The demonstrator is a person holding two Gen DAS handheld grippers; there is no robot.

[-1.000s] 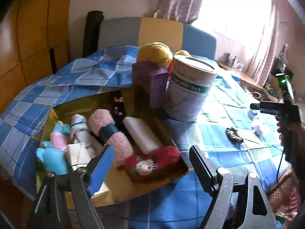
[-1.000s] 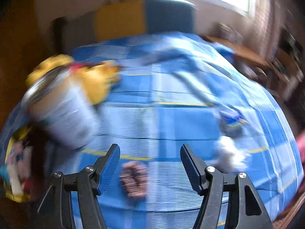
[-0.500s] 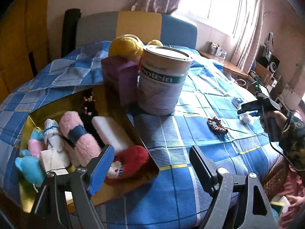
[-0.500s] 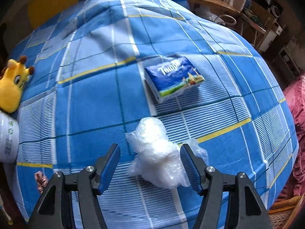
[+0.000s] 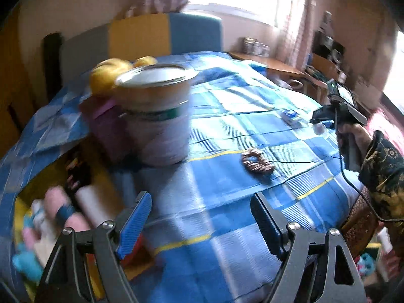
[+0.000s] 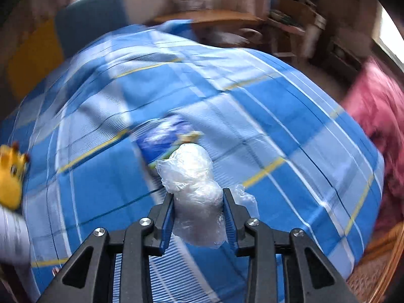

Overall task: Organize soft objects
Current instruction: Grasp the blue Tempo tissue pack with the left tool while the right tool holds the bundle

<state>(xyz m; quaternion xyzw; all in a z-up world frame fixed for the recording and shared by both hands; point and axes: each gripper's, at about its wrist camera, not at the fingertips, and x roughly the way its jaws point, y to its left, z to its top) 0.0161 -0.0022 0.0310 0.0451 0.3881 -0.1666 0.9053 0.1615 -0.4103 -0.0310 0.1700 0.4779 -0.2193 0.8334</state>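
A crumpled clear plastic bag (image 6: 194,189) stands on the blue checked cloth (image 6: 252,126). My right gripper (image 6: 198,194) straddles it with the jaws closing, and both blue pads touch the bag's sides. Seen from the left wrist, the right gripper (image 5: 325,115) points down at the far right, held by a hand. My left gripper (image 5: 199,199) hangs open over bare cloth with nothing between its fingers. A brown scrunchie (image 5: 257,162) lies ahead of it. The golden tray (image 5: 38,184) at lower left holds a pink roll (image 5: 58,202), a white block (image 5: 88,207) and other soft things.
A tall tin (image 5: 156,111) stands beside a purple box (image 5: 106,126), with a yellow plush (image 5: 108,75) behind them. A blue tissue pack (image 6: 164,141) lies just beyond the bag. A chair back, a wooden side table and a pink heap ring the table.
The right gripper came down over the plastic bag and its jaws narrowed until they touch it. The left wrist view swung right, so the tray slid toward the lower left corner.
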